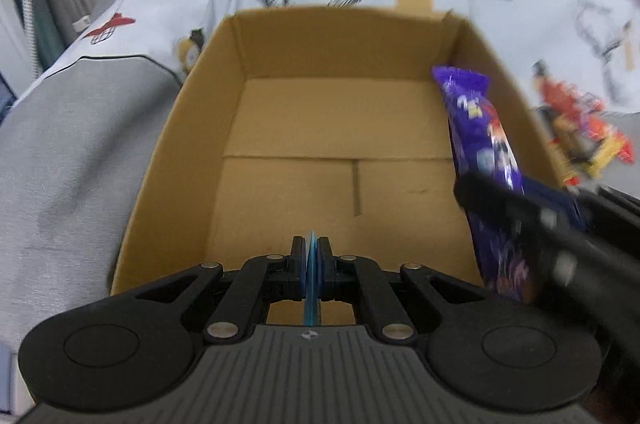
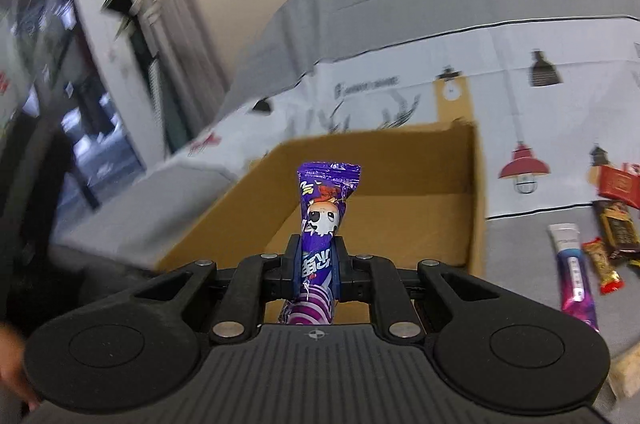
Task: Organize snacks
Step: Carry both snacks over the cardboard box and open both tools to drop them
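Right gripper [image 2: 316, 256]: fingers clamped on a purple snack packet [image 2: 322, 212], held upright above the near right side of the open cardboard box [image 1: 320, 128]. Left gripper [image 1: 312, 256]: fingers pressed together, holding nothing, above the box's near edge. Box interior bare. More snacks [image 2: 600, 248] lie on the grey surface right of the box.

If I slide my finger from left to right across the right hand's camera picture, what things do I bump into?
Curtain → purple snack packet held in the right gripper → cardboard box wall → red lamp picture on the cloth → pink and purple tube → small red and gold candy.
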{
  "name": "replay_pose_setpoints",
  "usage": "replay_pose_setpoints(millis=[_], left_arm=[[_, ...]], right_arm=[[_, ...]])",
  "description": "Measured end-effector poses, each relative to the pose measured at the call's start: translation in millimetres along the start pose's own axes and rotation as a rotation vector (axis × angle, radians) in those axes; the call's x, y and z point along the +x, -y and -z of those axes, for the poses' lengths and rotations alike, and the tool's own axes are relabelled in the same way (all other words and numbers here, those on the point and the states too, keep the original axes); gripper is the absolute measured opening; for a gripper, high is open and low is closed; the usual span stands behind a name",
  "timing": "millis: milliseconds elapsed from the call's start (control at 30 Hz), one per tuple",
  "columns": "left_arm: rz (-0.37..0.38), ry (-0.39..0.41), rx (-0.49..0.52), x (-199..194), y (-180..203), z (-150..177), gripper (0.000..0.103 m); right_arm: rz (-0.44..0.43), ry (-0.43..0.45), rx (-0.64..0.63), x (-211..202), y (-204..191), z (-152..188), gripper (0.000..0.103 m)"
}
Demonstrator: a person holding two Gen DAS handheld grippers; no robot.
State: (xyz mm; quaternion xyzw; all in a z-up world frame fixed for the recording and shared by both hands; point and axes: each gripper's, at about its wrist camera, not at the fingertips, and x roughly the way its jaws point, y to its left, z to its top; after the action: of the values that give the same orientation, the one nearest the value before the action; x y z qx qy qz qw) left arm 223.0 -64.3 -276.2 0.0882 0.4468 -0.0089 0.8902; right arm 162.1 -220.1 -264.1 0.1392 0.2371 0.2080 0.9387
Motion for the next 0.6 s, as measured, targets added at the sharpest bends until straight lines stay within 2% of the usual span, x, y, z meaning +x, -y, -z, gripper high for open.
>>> replay_pose_setpoints(millis=[67, 133, 233, 300, 333, 367, 433, 467, 500, 567, 600], left_arm=[[-0.019, -0.003, -0.008, 3.9, 1.2, -4.8, 0.005], [-0.044, 0.012, 0.019, 5.3, 6.0, -10.1, 0.005], [-0.059, 0.023, 0.053, 5.0, 13.7, -14.3, 0.005], [-0.070, 0.020, 0.040, 4.8, 15.5, -16.4, 0.006], [-0.077, 0.015, 0.038, 5.8, 17.4, -18.2, 0.017], [-0.104, 0.010, 0.035, 7.1, 18.8, -19.9, 0.051], [-0.162, 0.030, -0.001, 4.1, 18.4, -21.1, 0.094], [-0.162, 0.052, -0.024, 0.1, 16.1, -21.5, 0.095], [-0.125, 0.063, -0.043, -3.5, 15.1, -23.2, 0.095], [-0.076, 0.071, -0.048, -9.3, 20.6, -27.4, 0.095], [-0.062, 0.094, -0.042, -14.4, 26.3, -29.6, 0.096]], right_arm=[[0.021, -0.014, -0.031, 5.3, -3.7, 6.1, 0.015], [0.000, -0.044, 0.029, 11.7, 3.5, 8.8, 0.015], [0.016, -0.067, 0.006, 18.0, 3.3, 11.0, 0.015], [0.017, -0.079, 0.004, 19.7, 2.8, 11.7, 0.018], [0.035, -0.079, 0.005, 19.9, 2.7, 11.5, 0.019], [0.041, -0.084, 0.008, 19.9, 3.4, 11.1, 0.019], [0.015, -0.094, 0.015, 18.8, 5.8, 10.3, 0.023], [0.010, -0.099, 0.020, 17.4, 6.4, 9.6, 0.023], [0.016, -0.093, 0.020, 14.3, 6.7, 8.8, 0.028], [0.008, -0.060, 0.024, 4.9, 10.3, 5.6, 0.064], [0.044, -0.043, 0.030, 0.0, 13.8, 3.4, 0.070]])
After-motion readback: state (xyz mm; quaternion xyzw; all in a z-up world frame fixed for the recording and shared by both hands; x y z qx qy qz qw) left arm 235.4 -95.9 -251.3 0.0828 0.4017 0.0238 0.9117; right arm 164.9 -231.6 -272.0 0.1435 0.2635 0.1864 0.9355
